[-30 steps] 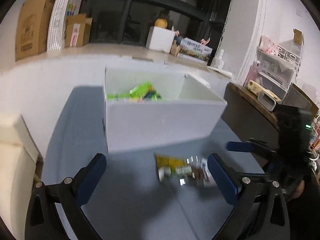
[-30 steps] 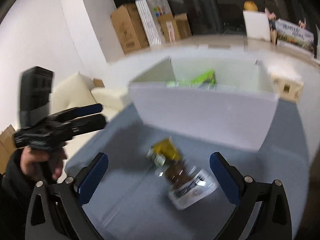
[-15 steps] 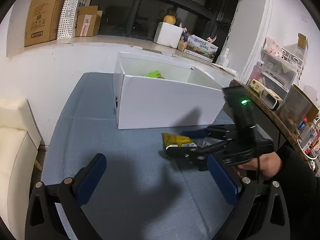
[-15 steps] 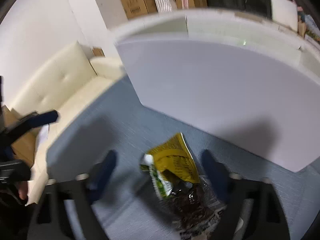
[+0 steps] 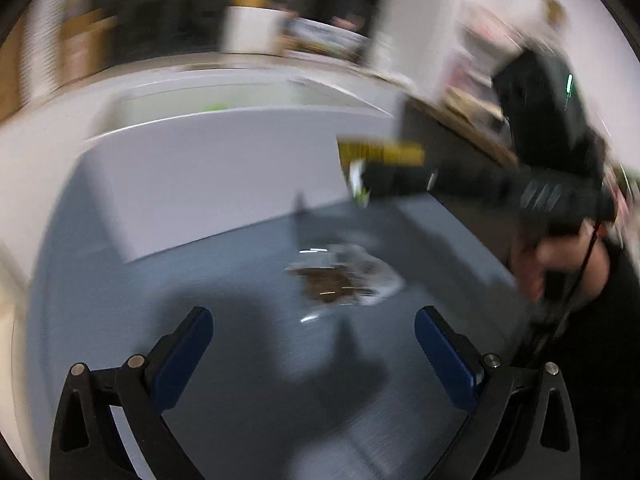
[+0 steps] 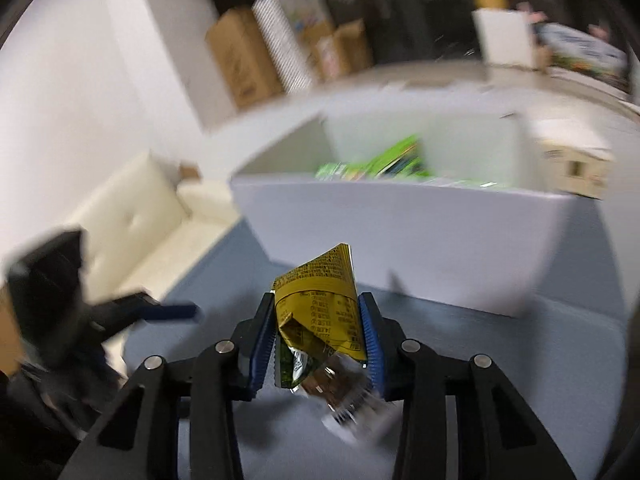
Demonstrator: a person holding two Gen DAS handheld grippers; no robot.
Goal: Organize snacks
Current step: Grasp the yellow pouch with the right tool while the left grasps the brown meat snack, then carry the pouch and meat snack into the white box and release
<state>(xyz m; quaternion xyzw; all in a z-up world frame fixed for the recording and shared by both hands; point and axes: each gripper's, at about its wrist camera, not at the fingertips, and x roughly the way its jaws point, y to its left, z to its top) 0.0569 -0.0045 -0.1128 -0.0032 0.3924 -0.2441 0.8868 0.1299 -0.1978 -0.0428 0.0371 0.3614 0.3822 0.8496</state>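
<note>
right now the yellow snack packet is pinched between the blue pads of the right gripper, its printed top corner sticking up above the fingertips and its crumpled lower end hanging behind them. from the left wrist view the same packet shows as a blurred yellow strip at the tip of the right gripper, lifted off the surface in front of the near wall of the white box.

a second snack, a clear packet with brown contents, lies flat on the blue-grey table, between the box and the left gripper. the left gripper's fingers stand wide apart with nothing between them, hovering over the table just short of that packet.

the white box is open at the top and holds green packets inside. in the right wrist view the left gripper shows at the left edge, blurred. beyond it sits a cream sofa, and cardboard boxes stand on a ledge behind the white box. both views are smeared by motion.
</note>
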